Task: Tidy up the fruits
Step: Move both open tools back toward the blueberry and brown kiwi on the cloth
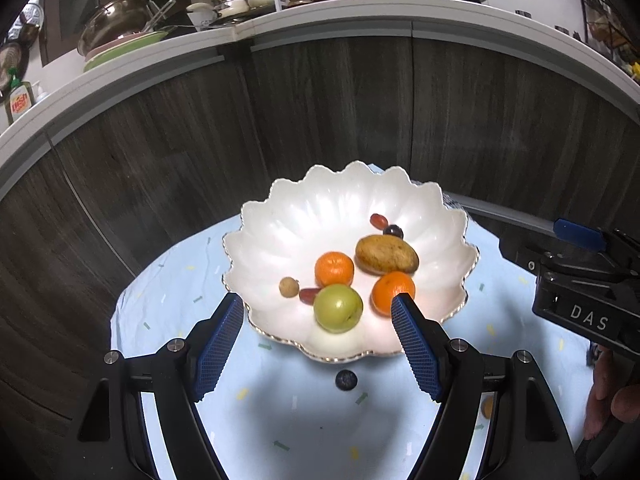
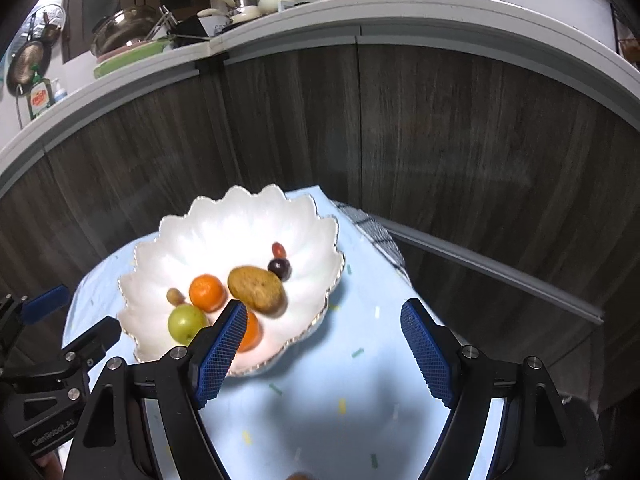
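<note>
A white scalloped bowl [image 1: 304,216] [image 2: 240,224] stands on a light blue cloth. It holds two oranges [image 1: 334,268] [image 2: 207,293], a green fruit [image 1: 338,308] [image 2: 186,323], a brown oblong fruit [image 1: 387,254] [image 2: 257,290], a small tan fruit [image 1: 289,287], red grapes [image 1: 378,221] and a dark grape [image 2: 279,268]. A dark grape [image 1: 346,380] lies on the cloth in front of the bowl, below my left gripper [image 1: 318,312], which is open and empty over the bowl's near rim. My right gripper [image 2: 324,316] is open and empty, to the right of the bowl.
The cloth [image 1: 280,420] covers a small table in front of dark wood cabinet fronts [image 1: 320,100]. An orange piece [image 1: 487,406] lies on the cloth behind my left gripper's right finger. A counter above carries pots and dishes [image 1: 120,24]. A metal rail [image 2: 500,272] runs at the right.
</note>
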The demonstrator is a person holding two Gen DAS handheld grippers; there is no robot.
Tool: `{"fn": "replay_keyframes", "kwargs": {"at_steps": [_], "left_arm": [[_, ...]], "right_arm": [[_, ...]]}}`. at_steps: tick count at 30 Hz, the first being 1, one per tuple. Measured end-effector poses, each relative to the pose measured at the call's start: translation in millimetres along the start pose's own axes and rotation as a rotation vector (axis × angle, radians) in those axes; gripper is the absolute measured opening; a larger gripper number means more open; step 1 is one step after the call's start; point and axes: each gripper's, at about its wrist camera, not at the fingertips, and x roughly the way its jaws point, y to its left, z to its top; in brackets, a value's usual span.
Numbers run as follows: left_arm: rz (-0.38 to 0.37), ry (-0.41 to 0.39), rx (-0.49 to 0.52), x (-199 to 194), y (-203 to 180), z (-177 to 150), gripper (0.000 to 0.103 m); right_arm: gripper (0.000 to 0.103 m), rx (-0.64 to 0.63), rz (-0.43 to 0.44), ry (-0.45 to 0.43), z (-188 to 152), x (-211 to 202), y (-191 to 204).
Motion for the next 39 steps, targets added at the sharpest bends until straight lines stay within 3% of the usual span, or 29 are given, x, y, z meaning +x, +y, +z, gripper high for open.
{"fn": "replay_keyframes", "kwargs": {"at_steps": [11, 18, 27, 35, 39], "left_arm": [[-0.063, -0.008, 0.036, 3.9, 1.5, -27.6, 0.076], [-0.092, 0.018, 0.072, 13.8, -2.0, -45.8, 0.076], [-0.138, 0.059, 0.122, 33.7, -6.5, -70.3, 0.076], [-0.180, 0.076, 0.143, 51.8, -10.0, -79.3, 0.075], [-0.202, 0.082, 0.150, 60.8, -11.5, -83.9, 0.069]], "right_arm": [[0.080, 0.062, -0.032, 0.063, -41.6, -5.6, 5.2], [0.079, 0.076, -0.060, 0.130, -80.5, -5.7, 13.5], [0.079, 0.079, -0.116, 0.188, -106.2, 2.9, 14.2], [0.079, 0.069, -0.121, 0.188, -122.9, -4.4, 20.3], [0.079, 0.065, -0.121, 0.163, -125.0, -8.3, 23.1]]}}
